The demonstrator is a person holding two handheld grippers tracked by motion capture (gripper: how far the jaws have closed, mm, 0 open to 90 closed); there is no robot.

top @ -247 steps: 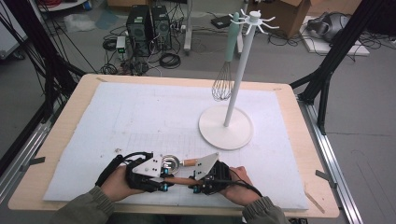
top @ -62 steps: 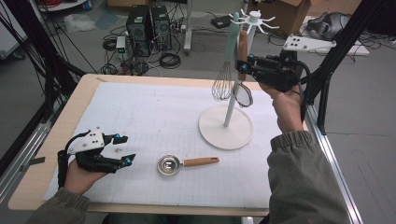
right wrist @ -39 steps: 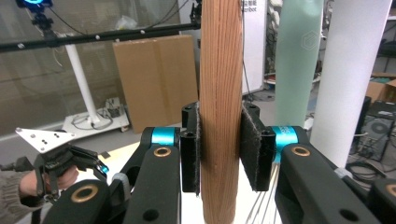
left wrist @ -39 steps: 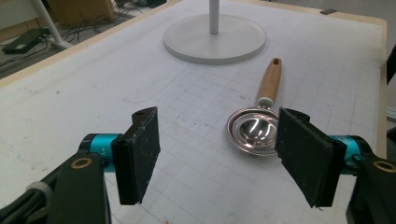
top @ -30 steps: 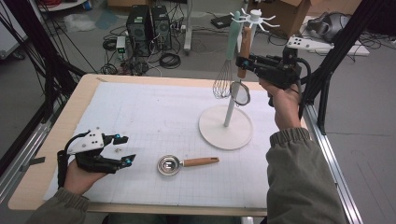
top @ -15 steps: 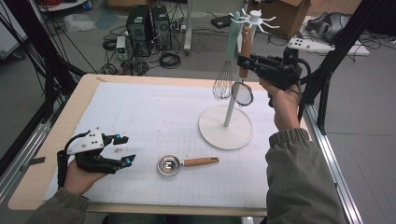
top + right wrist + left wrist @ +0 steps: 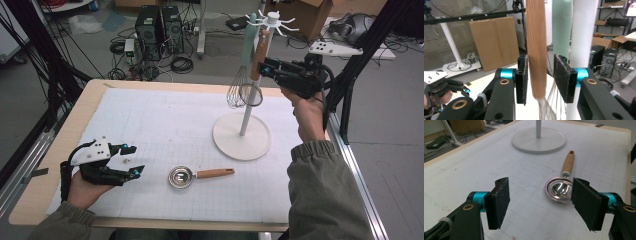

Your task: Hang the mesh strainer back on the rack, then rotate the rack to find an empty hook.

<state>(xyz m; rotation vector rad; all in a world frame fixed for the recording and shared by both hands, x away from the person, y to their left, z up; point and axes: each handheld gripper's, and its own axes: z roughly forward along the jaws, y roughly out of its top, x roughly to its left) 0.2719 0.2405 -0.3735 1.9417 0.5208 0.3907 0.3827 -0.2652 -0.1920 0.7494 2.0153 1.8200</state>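
The right gripper's [image 7: 541, 82] fingers have just loosened around the hanging wooden handle [image 7: 536, 47], its top cut off.

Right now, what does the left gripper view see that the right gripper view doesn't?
Left gripper view: a metal scoop lying beyond the open left claw, plus the stand's round base. Right gripper view: a wooden handle inside the right claw, whose jaws have just been opening, beside a green handle. Both: the stand's white pole.

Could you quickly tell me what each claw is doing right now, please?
Left claw: open, holding nothing, low over the mat beside the measuring spoon.
Right claw: jaws have just been opening; the hanging strainer's wooden handle sits between them, a gap showing.
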